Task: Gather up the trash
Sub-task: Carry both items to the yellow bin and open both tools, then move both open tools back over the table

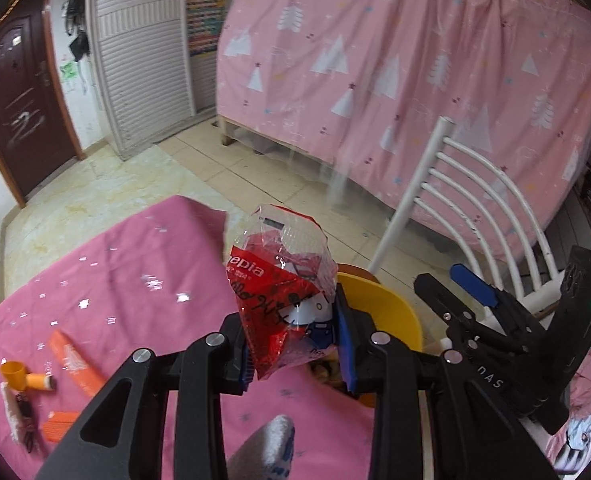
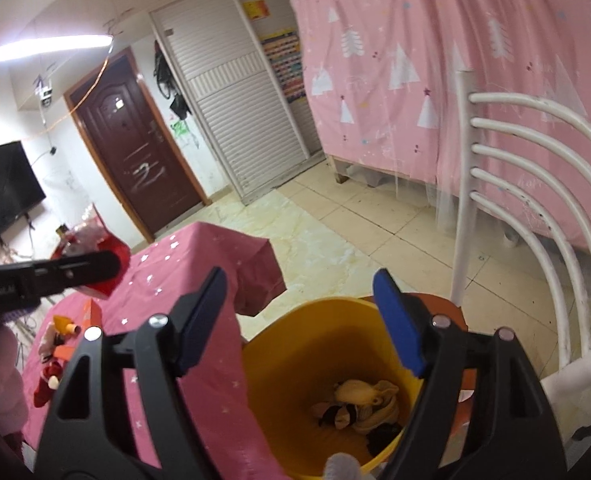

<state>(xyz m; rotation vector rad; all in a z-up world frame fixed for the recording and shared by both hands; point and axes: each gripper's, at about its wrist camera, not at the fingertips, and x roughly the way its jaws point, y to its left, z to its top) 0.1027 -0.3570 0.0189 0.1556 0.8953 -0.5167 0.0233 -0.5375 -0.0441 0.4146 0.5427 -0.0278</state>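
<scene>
My left gripper (image 1: 295, 344) is shut on a crumpled red and clear plastic wrapper (image 1: 271, 280), which sticks up between its blue pads above the pink-clothed table (image 1: 135, 280). Just behind and to the right of it stands a yellow bin (image 1: 379, 284). In the right wrist view my right gripper (image 2: 299, 292) is open over the yellow bin (image 2: 295, 360), with nothing between its fingers. Crumpled pale and dark trash (image 2: 359, 404) lies at the bin's bottom. The left gripper (image 2: 107, 268) shows at the left edge with the red wrapper (image 2: 113, 248). The right gripper (image 1: 447, 280) also appears in the left wrist view.
Orange packaging and small items (image 1: 75, 360) lie on the table's left part. A white slatted chair (image 2: 515, 200) stands right of the bin. Behind it hangs a pink curtain (image 1: 415, 80). A tiled floor (image 2: 355, 232) leads to a brown door (image 2: 135, 152).
</scene>
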